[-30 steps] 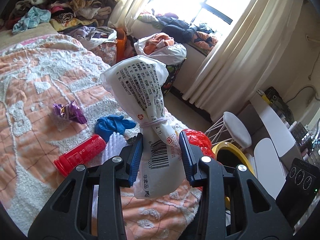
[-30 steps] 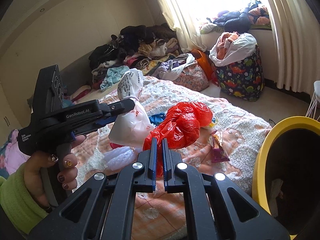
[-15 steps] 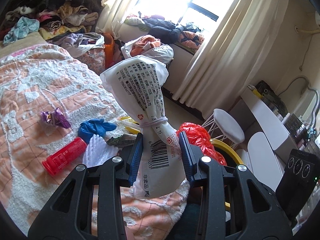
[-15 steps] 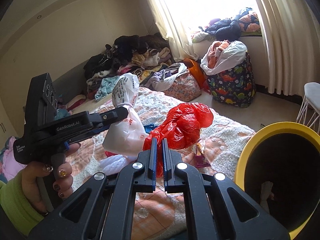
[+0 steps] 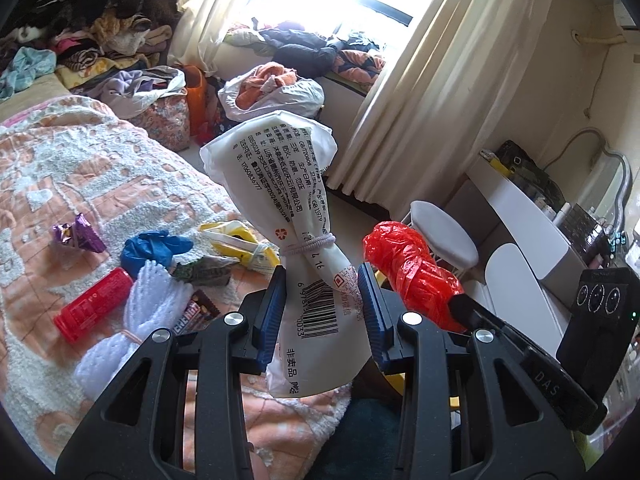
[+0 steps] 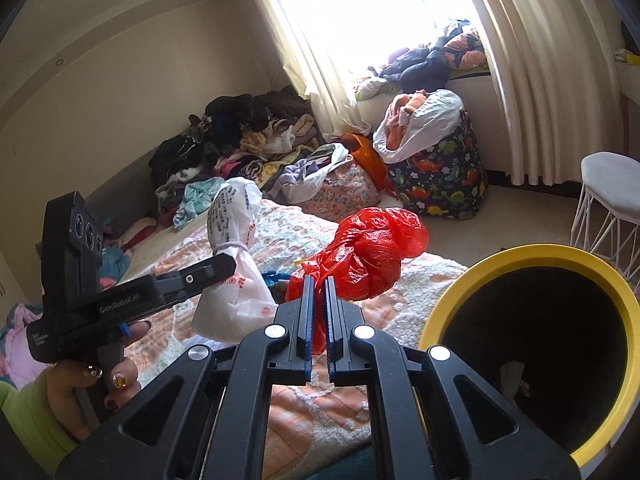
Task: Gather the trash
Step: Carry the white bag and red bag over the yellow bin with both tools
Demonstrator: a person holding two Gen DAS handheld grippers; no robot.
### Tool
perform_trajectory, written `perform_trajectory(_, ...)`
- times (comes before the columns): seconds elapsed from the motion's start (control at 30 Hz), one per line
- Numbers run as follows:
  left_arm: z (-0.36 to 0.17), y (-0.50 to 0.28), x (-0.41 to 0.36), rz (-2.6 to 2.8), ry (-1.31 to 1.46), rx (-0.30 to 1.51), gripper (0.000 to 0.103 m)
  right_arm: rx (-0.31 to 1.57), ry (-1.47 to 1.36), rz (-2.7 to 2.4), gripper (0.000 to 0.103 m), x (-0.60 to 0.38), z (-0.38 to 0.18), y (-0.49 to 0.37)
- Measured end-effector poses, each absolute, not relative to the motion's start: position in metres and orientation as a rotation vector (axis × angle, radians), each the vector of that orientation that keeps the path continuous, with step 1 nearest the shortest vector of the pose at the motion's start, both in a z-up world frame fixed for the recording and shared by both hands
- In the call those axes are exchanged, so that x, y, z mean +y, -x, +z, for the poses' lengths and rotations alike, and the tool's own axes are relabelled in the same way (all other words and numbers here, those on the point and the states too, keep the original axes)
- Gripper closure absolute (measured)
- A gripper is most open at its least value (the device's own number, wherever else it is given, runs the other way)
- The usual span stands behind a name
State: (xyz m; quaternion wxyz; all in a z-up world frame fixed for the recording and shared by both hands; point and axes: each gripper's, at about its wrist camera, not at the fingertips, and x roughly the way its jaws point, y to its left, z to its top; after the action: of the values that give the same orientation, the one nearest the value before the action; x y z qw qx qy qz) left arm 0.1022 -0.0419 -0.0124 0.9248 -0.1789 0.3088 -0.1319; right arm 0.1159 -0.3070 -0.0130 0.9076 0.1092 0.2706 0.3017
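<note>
Right wrist view: right gripper [image 6: 317, 300] pinches red bag [image 6: 362, 256], yellow bin [image 6: 532, 344] just right of it; left gripper [image 5: 323, 300] clamps white bag [image 5: 296, 216].

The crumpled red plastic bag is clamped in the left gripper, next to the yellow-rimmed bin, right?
Not quite: the crumpled red plastic bag is clamped in the right gripper, as the right wrist view shows. The left gripper holds the white printed plastic bag. The yellow-rimmed bin is indeed beside it.
</note>
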Motion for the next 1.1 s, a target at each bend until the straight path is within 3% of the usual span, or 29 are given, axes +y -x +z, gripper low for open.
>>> perform_trajectory(1.1, -0.015, -0.106, -0.117, -0.394, 0.250, 0.674, 0.074, 0.541, -0.373, 0.413, 0.098, -0.397, -0.023, -0.131)
